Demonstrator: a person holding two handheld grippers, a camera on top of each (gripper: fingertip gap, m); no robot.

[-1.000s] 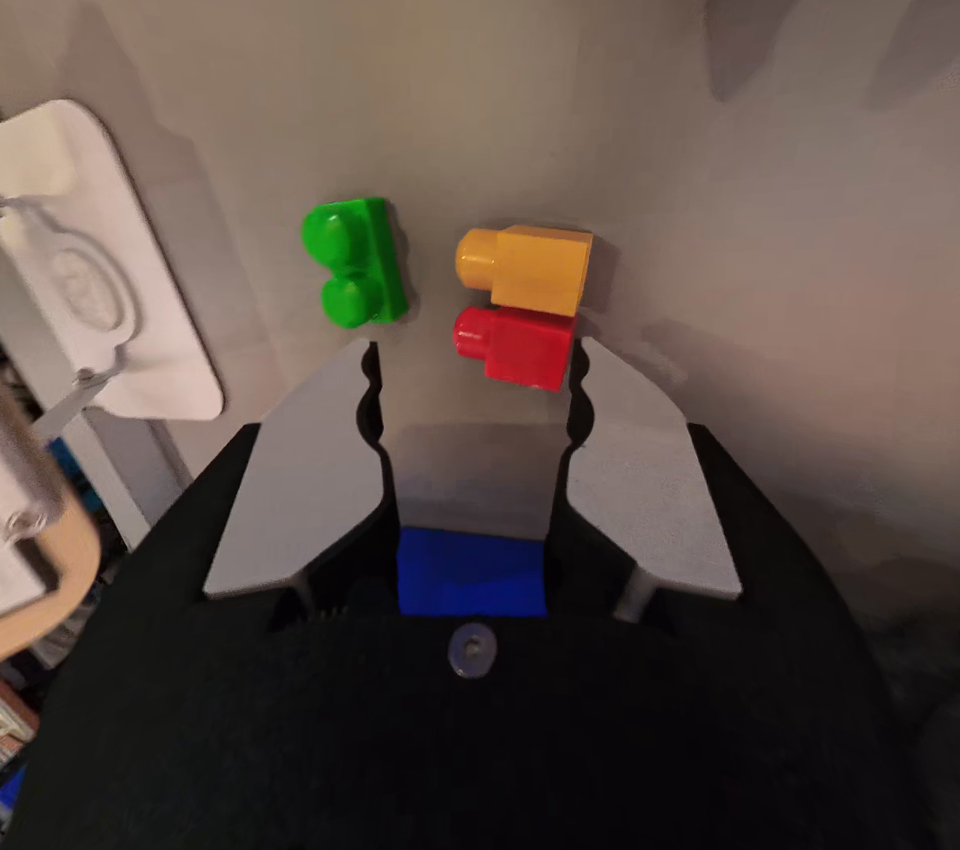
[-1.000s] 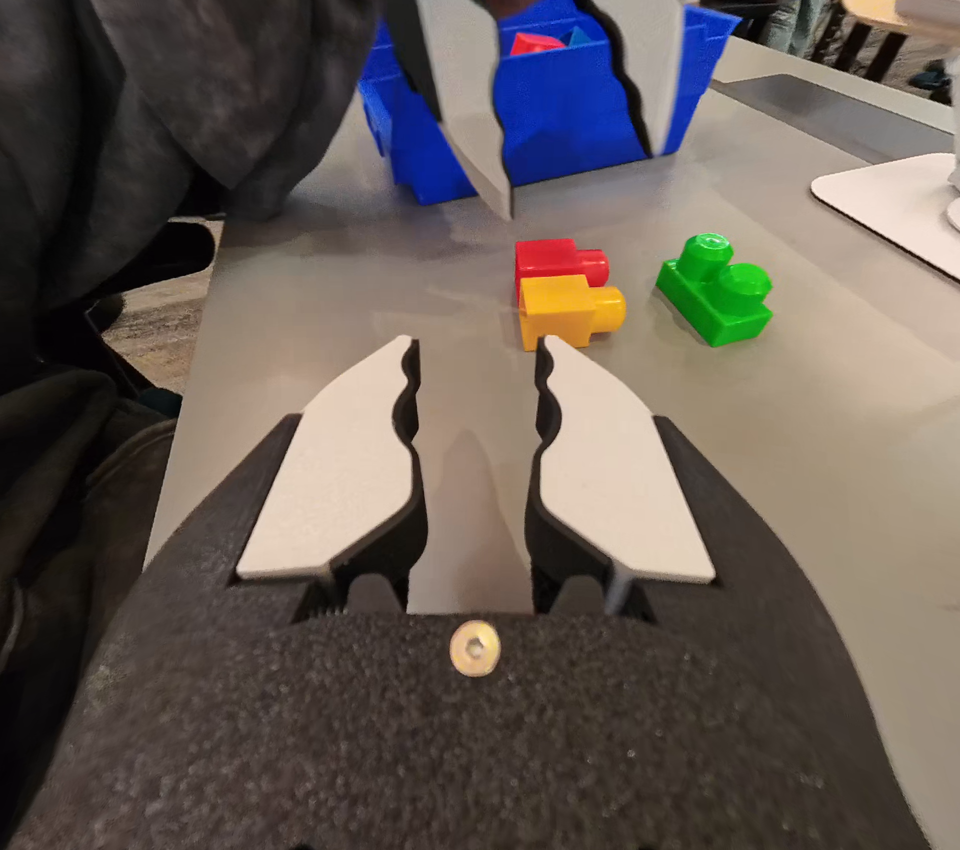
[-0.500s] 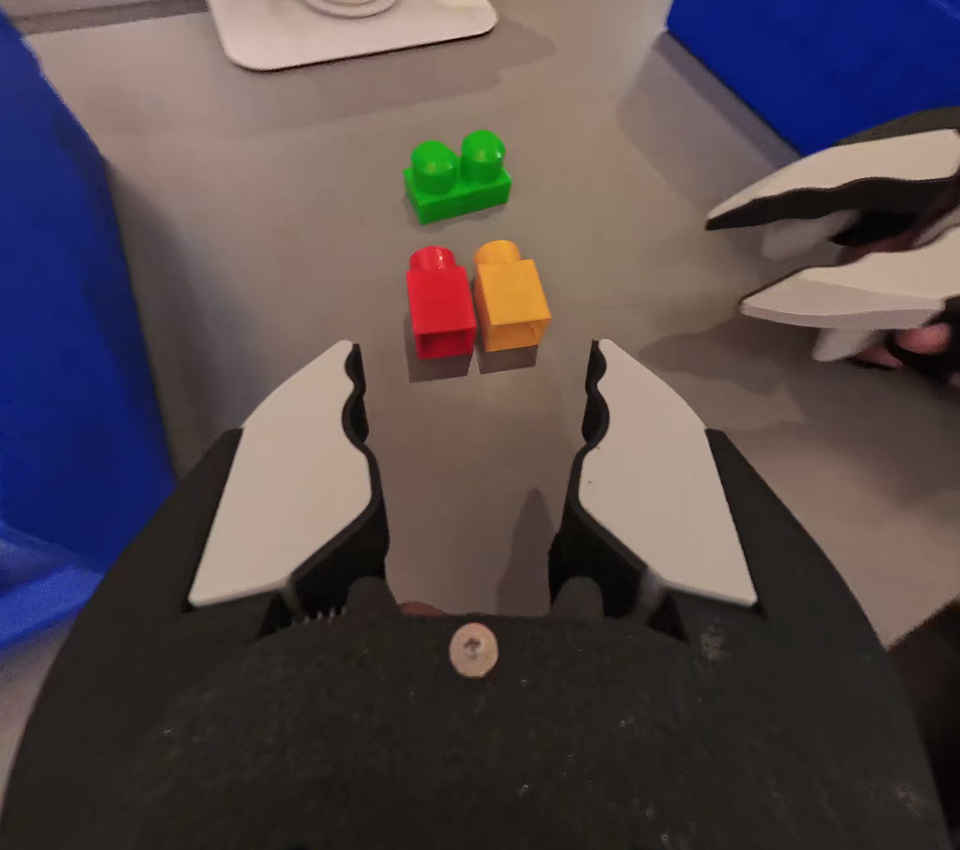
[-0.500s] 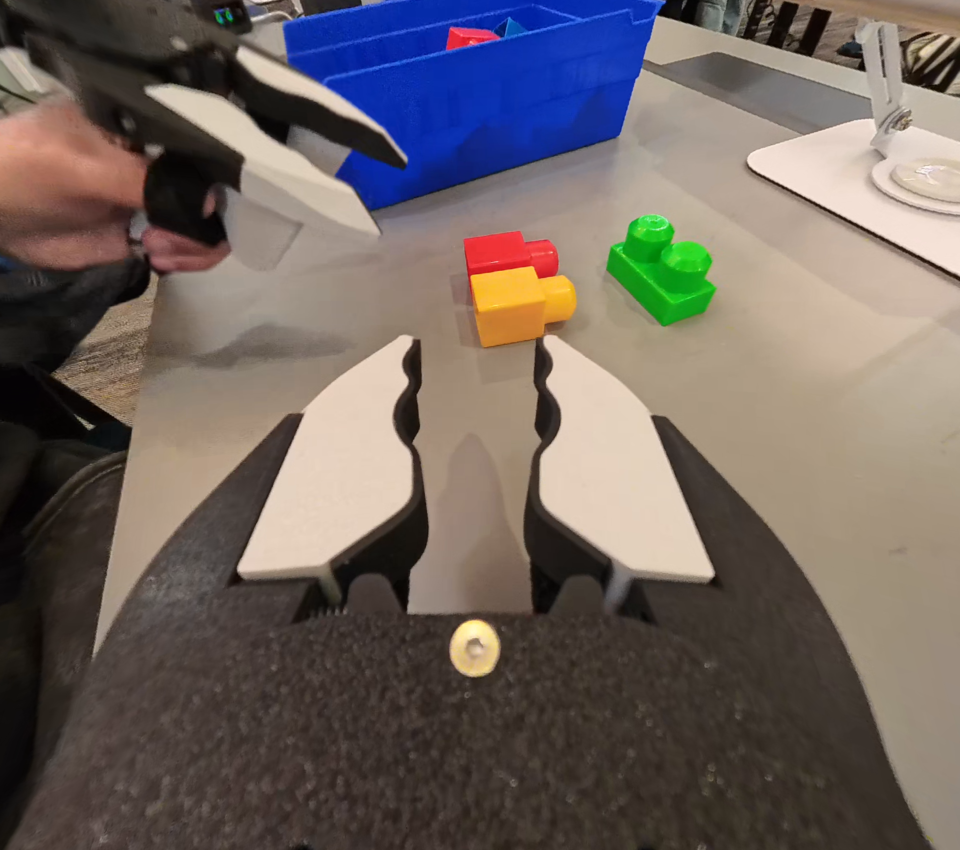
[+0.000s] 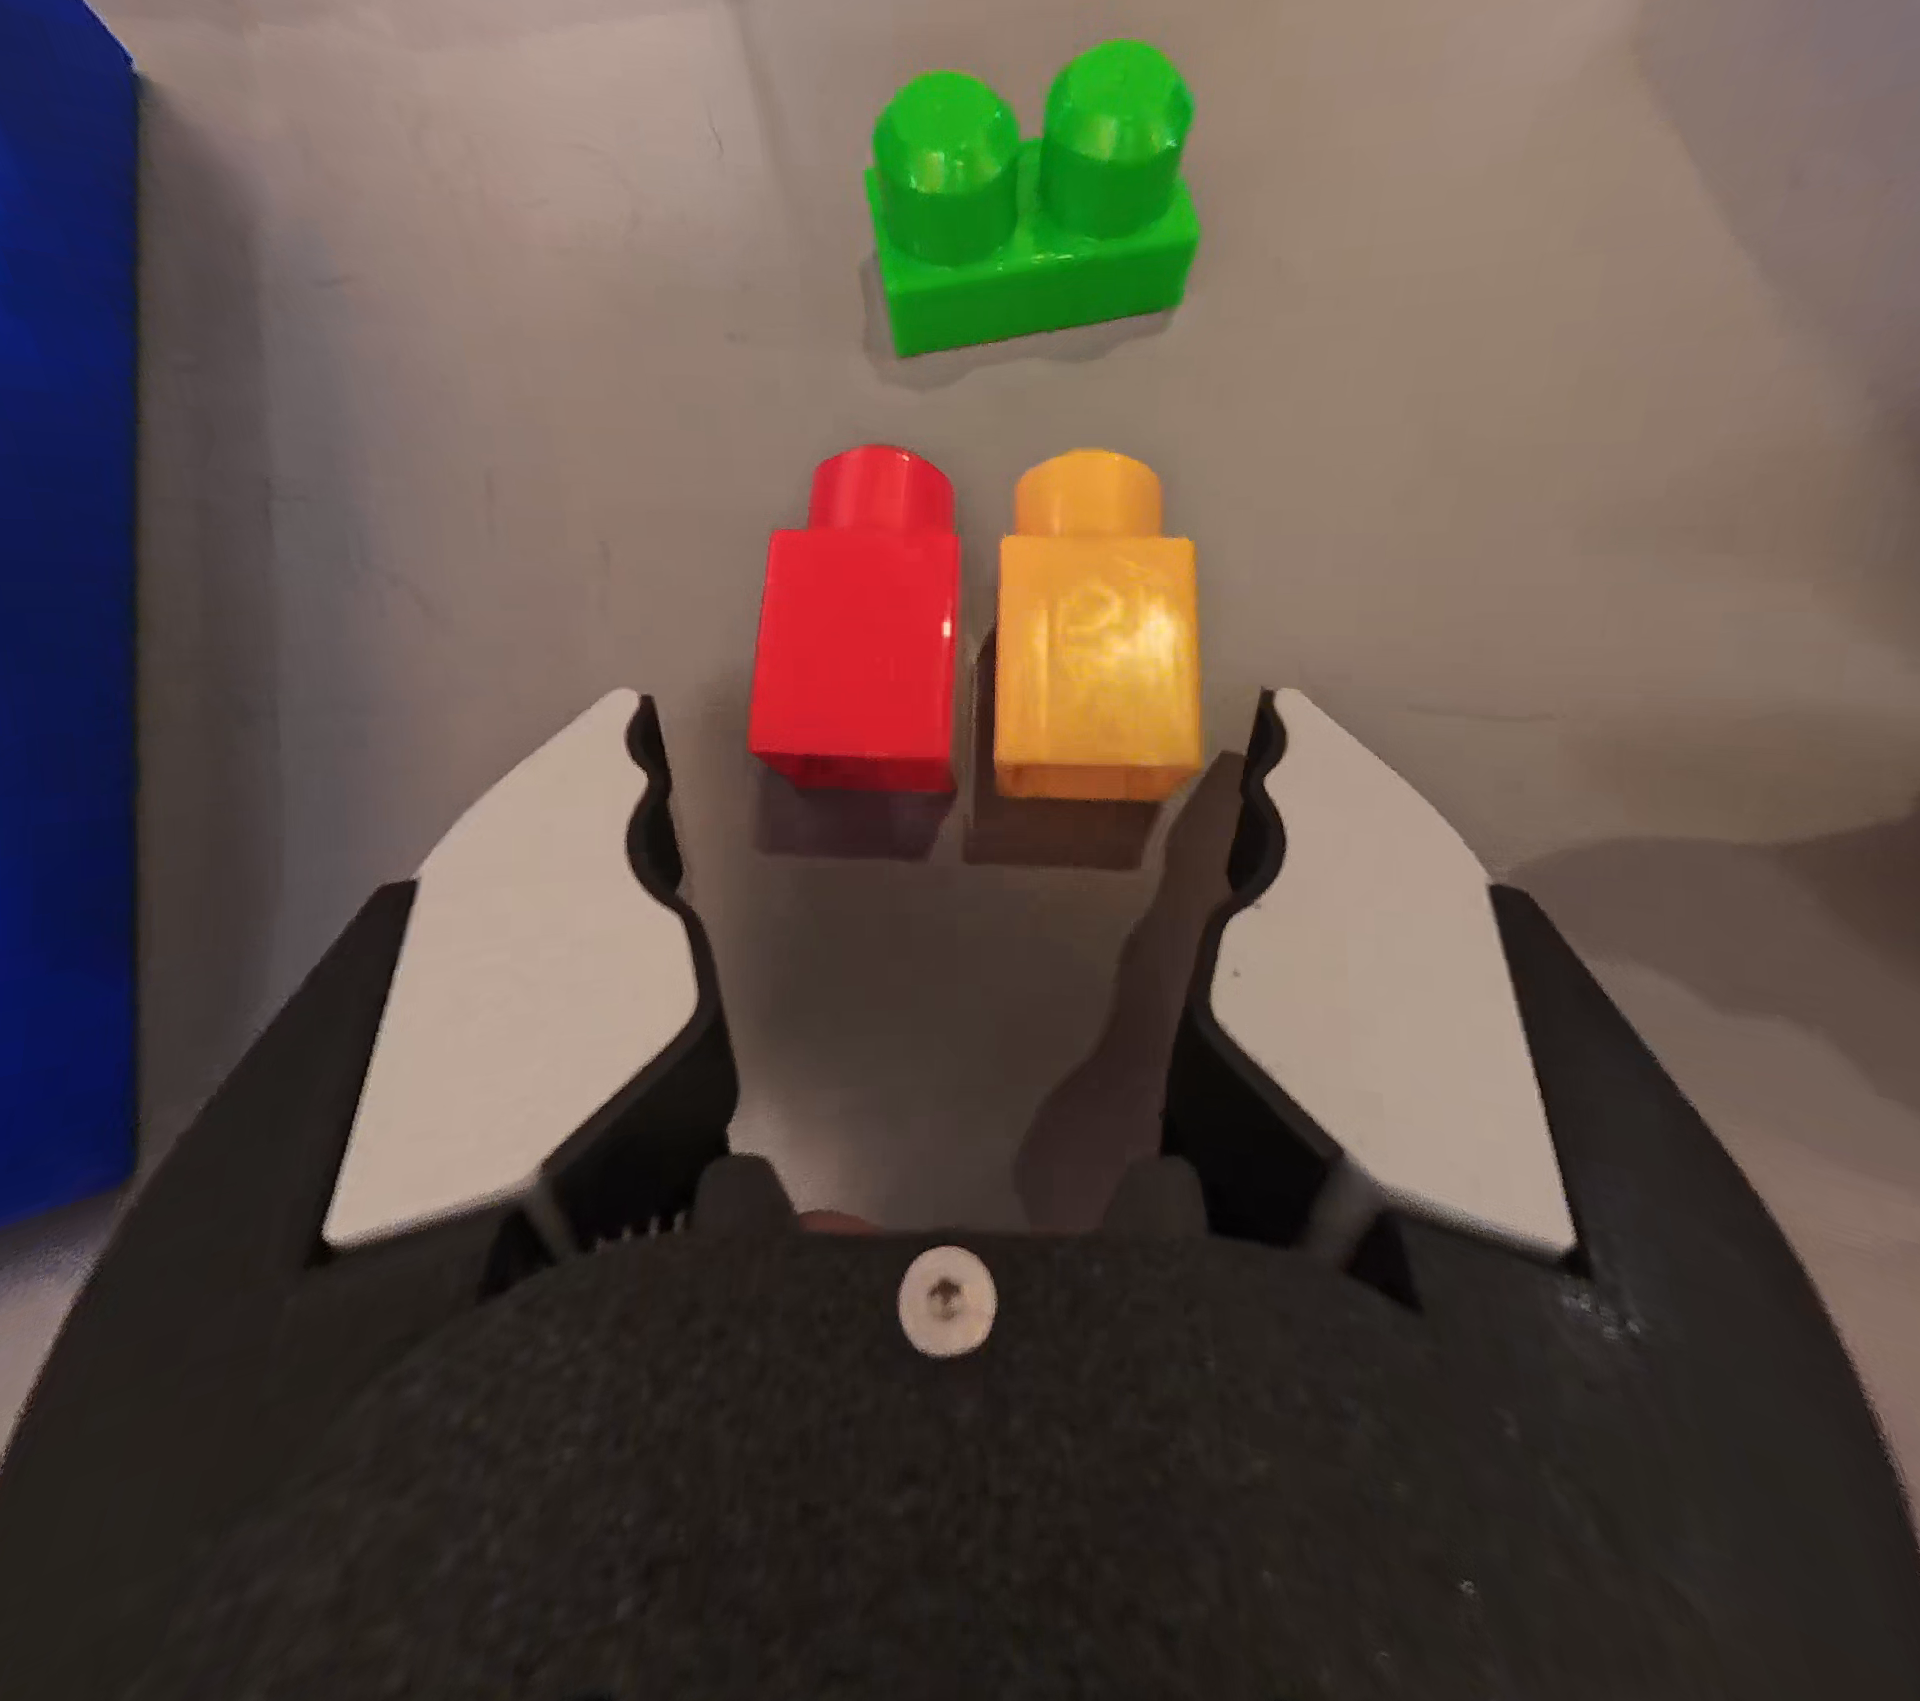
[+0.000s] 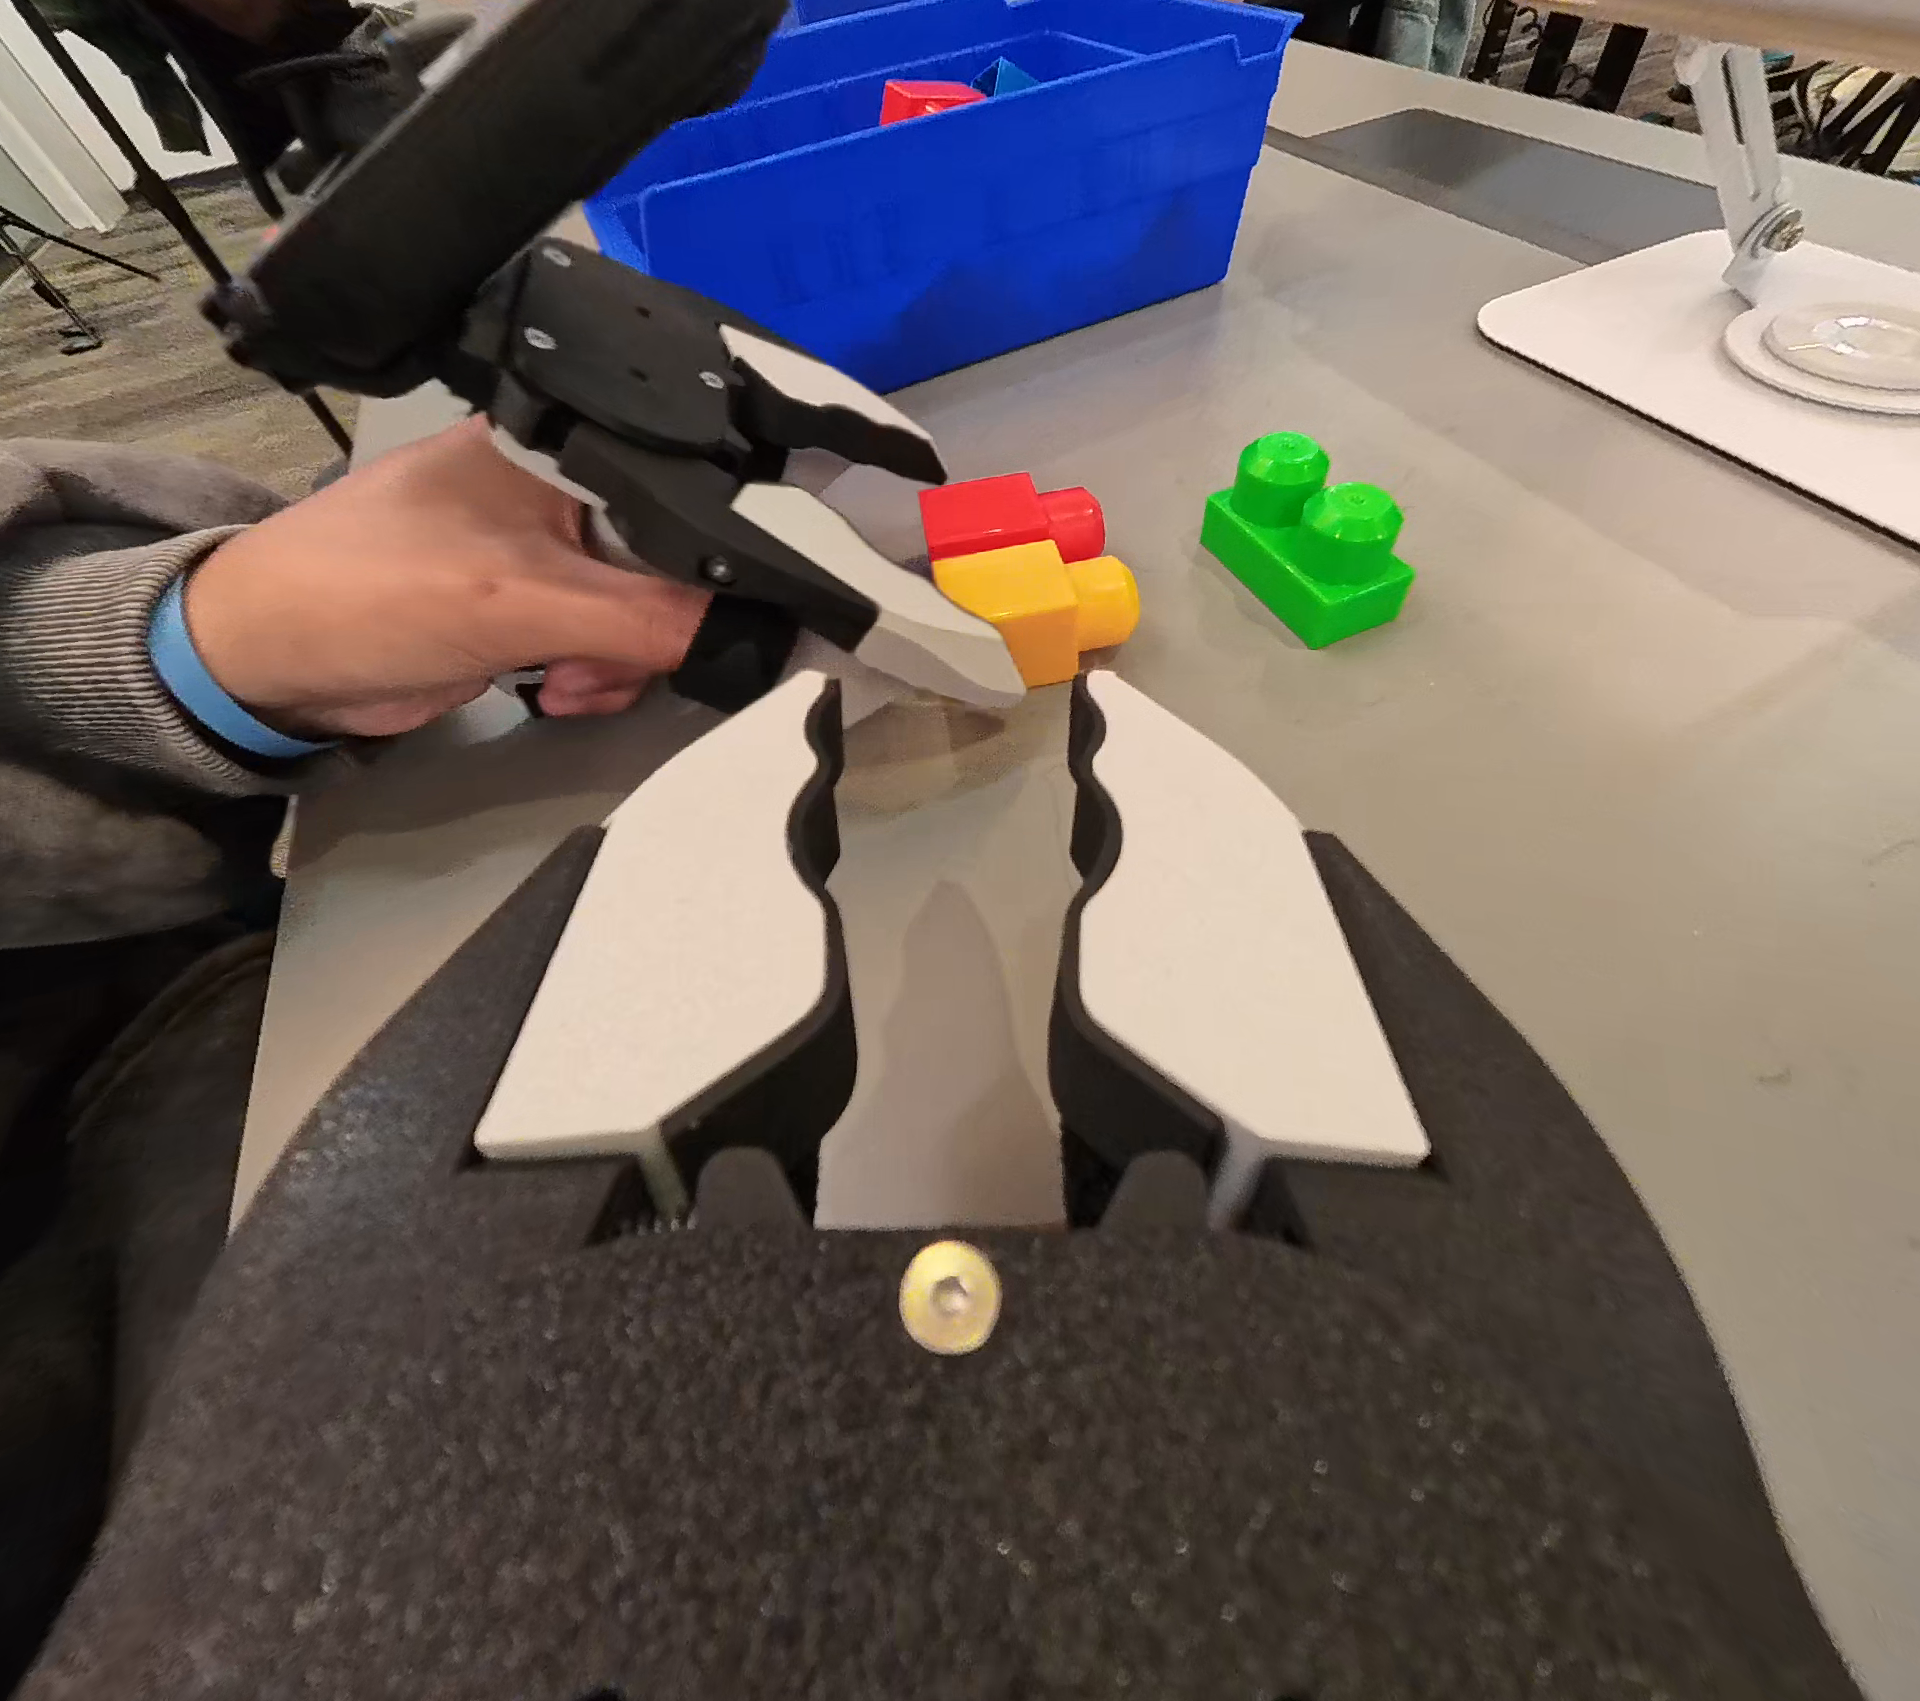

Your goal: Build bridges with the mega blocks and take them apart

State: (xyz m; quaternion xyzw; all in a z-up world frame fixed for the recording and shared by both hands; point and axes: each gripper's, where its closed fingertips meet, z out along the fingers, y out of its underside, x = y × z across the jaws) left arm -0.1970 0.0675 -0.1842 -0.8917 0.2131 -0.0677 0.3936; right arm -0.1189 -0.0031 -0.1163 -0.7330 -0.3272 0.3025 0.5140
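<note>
Now the red block [image 5: 854,662] and yellow block [image 5: 1096,672] lie side by side just past the left gripper's [image 5: 951,716] spread fingers — green block [image 5: 1029,207] beyond; the right gripper's [image 6: 951,695] fingers are spread too.

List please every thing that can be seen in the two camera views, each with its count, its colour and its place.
single-stud blocks: 2, red and yellow, lying on their sides next to each other on the table, studs toward the green block
two-stud block: 1, green, upright, apart from the pair
table: 1, grey, under everything
storage bin: 1, blue, behind the blocks, with a red and a blue piece inside
stand base: 1, white, at the table's right side
people: 2, seated in the background
left gripper: 1, black with grey fingers, open, just short of the pair's hollow ends
right gripper: 1, same colours, open, empty, beside the yellow block
hand: 1, grey sleeve, holding the left gripper
</note>
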